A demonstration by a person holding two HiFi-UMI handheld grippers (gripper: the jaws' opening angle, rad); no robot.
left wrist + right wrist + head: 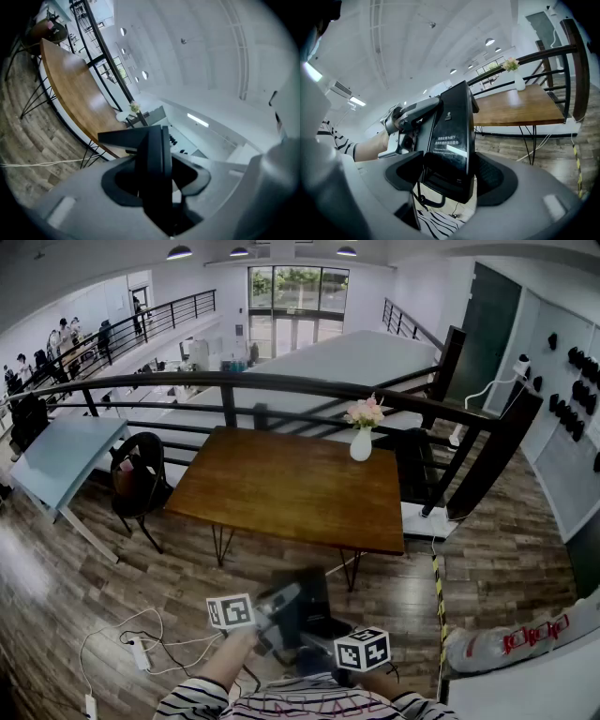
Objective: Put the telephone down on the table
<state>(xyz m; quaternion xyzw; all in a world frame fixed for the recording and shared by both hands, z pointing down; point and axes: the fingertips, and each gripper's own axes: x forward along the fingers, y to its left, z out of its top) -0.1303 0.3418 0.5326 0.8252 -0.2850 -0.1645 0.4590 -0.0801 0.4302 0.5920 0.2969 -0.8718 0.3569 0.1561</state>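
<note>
Clearly the phone is up in the air, close to the person's chest and over the floor, well short of the table. It is black and, in the right gripper view, stands nearly upright with white print on its dark face and a curled cord hanging under it. The right gripper has its jaws set wide and clamped across the phone's lower part, a pad against each side edge. The left gripper is clamped on the phone as well, seen edge-on between its jaws as a thin dark slab; from the right gripper view its fingers close on the phone's upper back edge. In the head view the phone is a blurred dark shape between the two marker cubes, the left one and the right one, above striped sleeves. The table is brown wood on thin metal legs, bare but for a white vase of flowers near its far right corner. A dark chair stands at its left end, a black railing curves behind it, and a white cable lies on the floor at the lower left
</note>
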